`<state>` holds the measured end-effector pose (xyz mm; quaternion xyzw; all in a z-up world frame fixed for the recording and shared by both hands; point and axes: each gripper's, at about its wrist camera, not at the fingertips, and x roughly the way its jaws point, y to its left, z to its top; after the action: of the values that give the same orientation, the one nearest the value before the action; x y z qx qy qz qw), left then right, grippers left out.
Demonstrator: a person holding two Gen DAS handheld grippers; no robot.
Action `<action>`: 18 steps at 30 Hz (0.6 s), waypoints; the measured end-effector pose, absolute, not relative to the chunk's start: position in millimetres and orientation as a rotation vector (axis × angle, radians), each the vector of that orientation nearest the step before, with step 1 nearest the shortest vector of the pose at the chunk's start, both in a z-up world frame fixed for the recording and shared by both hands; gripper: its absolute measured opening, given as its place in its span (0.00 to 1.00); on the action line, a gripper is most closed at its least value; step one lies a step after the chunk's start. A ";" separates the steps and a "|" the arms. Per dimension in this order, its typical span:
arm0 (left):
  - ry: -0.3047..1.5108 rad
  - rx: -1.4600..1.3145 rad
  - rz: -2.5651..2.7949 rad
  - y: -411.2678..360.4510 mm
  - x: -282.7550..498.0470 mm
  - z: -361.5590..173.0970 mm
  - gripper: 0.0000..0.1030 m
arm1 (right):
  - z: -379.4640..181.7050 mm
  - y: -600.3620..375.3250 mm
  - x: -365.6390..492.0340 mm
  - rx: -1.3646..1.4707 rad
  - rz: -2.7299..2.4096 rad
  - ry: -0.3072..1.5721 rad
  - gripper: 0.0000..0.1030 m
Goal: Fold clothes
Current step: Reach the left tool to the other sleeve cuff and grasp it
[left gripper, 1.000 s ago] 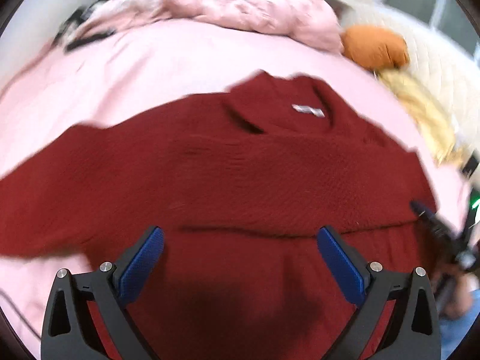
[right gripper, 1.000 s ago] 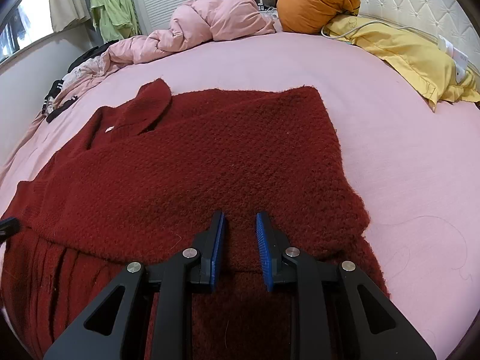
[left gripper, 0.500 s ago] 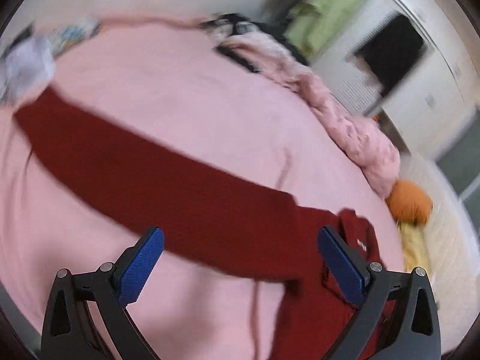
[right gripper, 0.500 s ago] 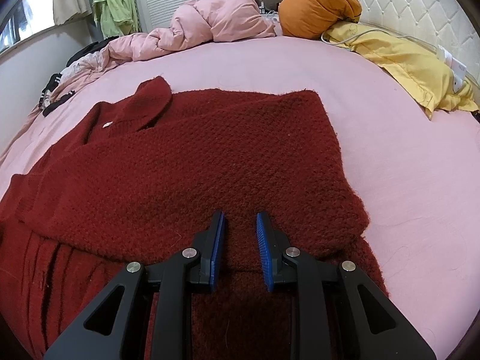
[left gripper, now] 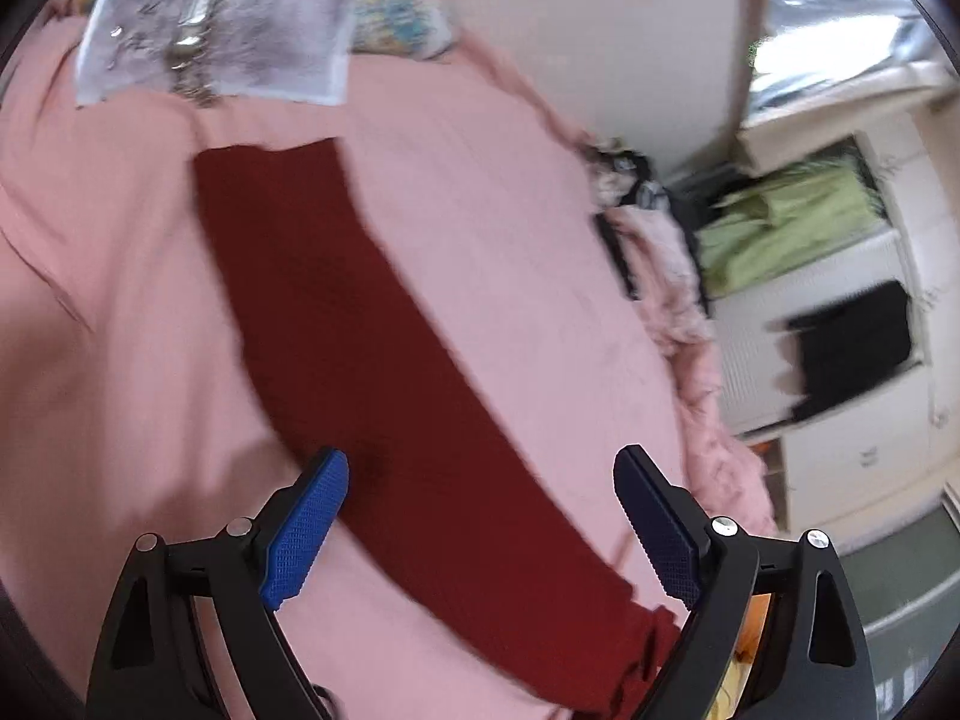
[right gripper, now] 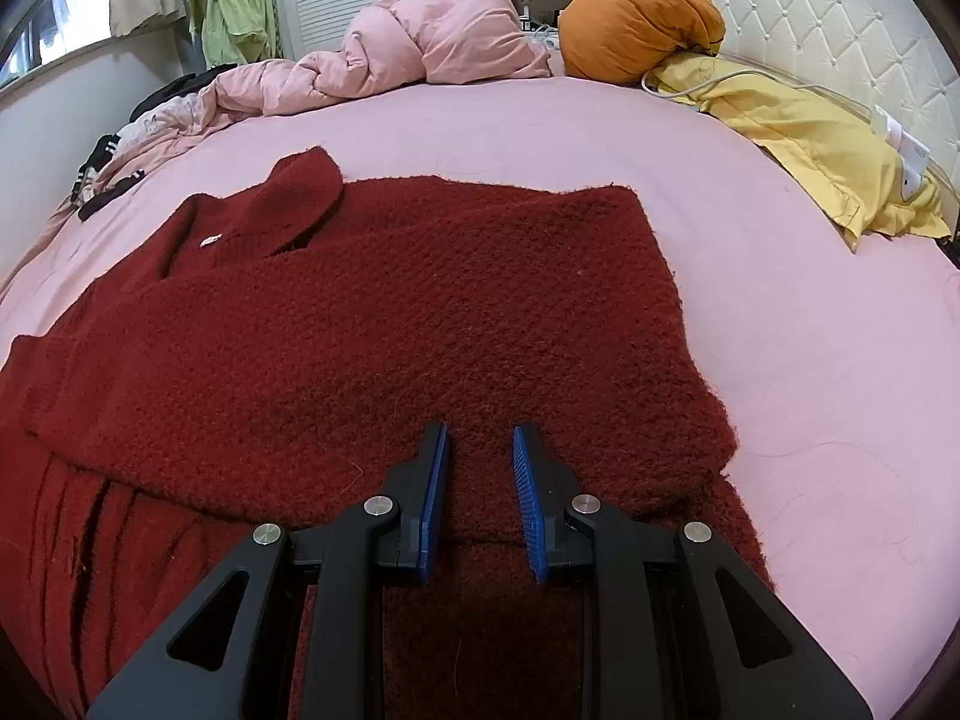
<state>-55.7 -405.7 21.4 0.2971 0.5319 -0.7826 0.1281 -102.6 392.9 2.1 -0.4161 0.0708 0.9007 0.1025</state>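
1. Left wrist view: your left gripper (left gripper: 480, 516) has its fingers spread wide and holds nothing. The long sleeve (left gripper: 384, 372) of the red sweater lies stretched flat on the pink bed (left gripper: 120, 360), running from between your fingers away ahead and to the left, its cuff far ahead. By the look of it, this sleeve has yet to be folded in. The view is blurred.

2. Right wrist view: your right gripper (right gripper: 480, 486) has its fingers narrow, with a small gap, over the red sweater (right gripper: 372, 324); whether they pinch fabric you cannot tell. Ahead of the fingers the right side appears already folded over the body, with a straight edge on the right. The ribbed hem below the fingers and the final folds remain.
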 end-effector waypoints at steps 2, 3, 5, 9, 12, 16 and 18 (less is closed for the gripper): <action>1.586 0.864 -2.251 -415.4 -51.9 11.3 0.88 | 2.0 392.2 -102.6 -1.226 2.658 0.202 0.23; 1.617 0.842 -2.227 -422.3 -46.3 7.0 0.88 | 2.0 392.1 -102.8 -1.227 2.657 0.199 0.23; 1.673 0.791 -2.195 -429.9 -39.9 0.5 0.88 | 1.8 392.4 -102.9 -1.227 2.657 0.195 0.23; 1.689 0.774 -2.211 -438.8 -46.3 -3.8 0.88 | 1.6 392.0 -103.6 -1.228 2.654 0.184 0.23; 1.625 0.798 -2.243 -446.1 -60.2 -5.8 0.88 | 1.2 390.8 -103.8 -1.228 2.650 0.171 0.23; 1.609 0.762 -2.274 -457.5 -79.7 -7.0 0.83 | 1.0 389.7 -104.1 -1.228 2.645 0.155 0.23; 1.579 0.765 -2.273 -461.7 -85.9 -7.6 0.57 | 0.8 388.7 -103.5 -1.227 2.643 0.149 0.23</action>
<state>-85.9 -461.7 -7.6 0.2639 0.5449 -0.7844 0.1346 -103.5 388.7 0.8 -0.4180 0.0508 0.9001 0.1118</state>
